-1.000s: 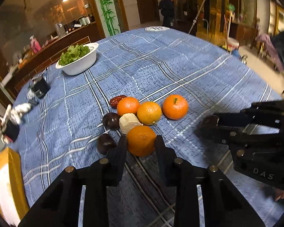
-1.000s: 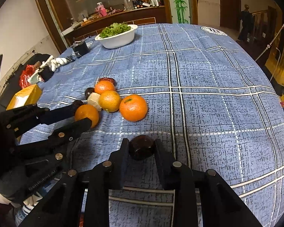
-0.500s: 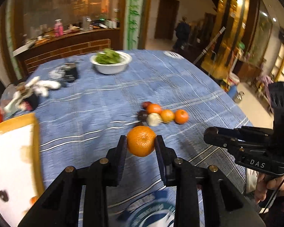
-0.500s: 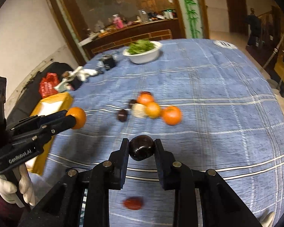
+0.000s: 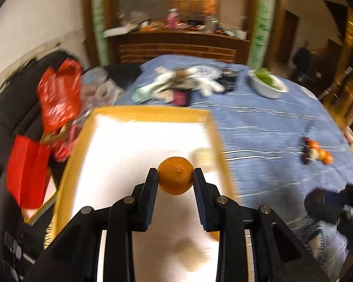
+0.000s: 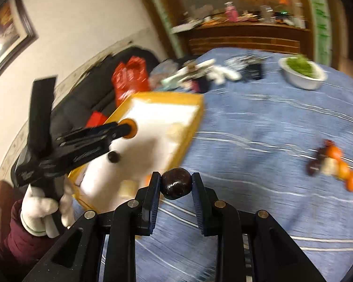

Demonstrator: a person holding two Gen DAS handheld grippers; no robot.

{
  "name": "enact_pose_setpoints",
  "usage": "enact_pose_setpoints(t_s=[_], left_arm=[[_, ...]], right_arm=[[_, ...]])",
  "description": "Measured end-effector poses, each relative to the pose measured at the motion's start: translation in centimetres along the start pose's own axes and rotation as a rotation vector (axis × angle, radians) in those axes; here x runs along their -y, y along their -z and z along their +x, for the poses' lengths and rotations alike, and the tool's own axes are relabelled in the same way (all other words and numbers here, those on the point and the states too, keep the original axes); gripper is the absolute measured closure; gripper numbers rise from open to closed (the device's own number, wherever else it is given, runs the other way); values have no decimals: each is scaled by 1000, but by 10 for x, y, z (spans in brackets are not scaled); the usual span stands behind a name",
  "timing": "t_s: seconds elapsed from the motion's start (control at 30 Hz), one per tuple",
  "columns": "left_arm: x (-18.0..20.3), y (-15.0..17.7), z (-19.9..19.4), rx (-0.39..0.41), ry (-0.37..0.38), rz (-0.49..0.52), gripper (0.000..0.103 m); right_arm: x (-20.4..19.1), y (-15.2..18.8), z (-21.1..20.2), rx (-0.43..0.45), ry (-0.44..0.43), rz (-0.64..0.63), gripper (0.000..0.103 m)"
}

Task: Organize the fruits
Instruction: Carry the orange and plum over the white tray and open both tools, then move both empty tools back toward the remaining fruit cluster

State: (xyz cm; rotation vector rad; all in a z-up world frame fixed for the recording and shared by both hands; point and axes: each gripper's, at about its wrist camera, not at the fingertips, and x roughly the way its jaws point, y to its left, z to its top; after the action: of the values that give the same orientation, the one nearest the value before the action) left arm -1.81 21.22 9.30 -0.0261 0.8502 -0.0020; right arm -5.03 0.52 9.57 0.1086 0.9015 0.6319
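Observation:
My left gripper (image 5: 175, 179) is shut on an orange (image 5: 175, 175) and holds it above the white inside of a yellow-rimmed tray (image 5: 153, 111). From the right wrist view the left gripper (image 6: 127, 128) is over the tray (image 6: 176, 98), which holds a dark round fruit (image 6: 113, 157) and pale pieces (image 6: 174, 129). My right gripper (image 6: 176, 183) is shut on a dark round fruit (image 6: 176, 183) above the blue cloth, just right of the tray. The other fruits (image 6: 334, 165) lie in a cluster on the cloth to the right, also seen in the left wrist view (image 5: 316, 154).
A white bowl of greens (image 6: 302, 74) stands at the far side of the blue checked tablecloth (image 6: 258, 129). Gloves and dark small items (image 5: 188, 84) lie behind the tray. Red bags (image 5: 56, 98) and a black chair are off the table's left edge.
Both grippers have swung left from the fruit cluster, each carrying its fruit. The left one now hangs over the tray; the right one has come up beside the tray.

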Motion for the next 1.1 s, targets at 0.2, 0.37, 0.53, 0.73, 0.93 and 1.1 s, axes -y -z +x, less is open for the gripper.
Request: enact_pose_setpoints(t_s=[0.2,0.37,0.53,0.73,0.93,1.1], left_arm=[[-36,-1,30,-62,-8,-68,73],[-41,1,43,-89,13,-86,73],[-37,0,41,-79,-7,-75,73],[-32,-1,27,-18,-50,-88,30],[-17,-1,-6,62,-153,-59,18],[0,1,-37,124,-163,-50,17]], right_arm=[[-46,-6,64,-85,-31,-61,73],[-62,-5,92,-119,-14,-101,73],[-66,-5,104,-124,-5,-108,72],[-71,-4,101,-103,18,-135,67],[-74,-5,80,-41,28,-155,50],[-67,-4,54,9,43,-140,50]])
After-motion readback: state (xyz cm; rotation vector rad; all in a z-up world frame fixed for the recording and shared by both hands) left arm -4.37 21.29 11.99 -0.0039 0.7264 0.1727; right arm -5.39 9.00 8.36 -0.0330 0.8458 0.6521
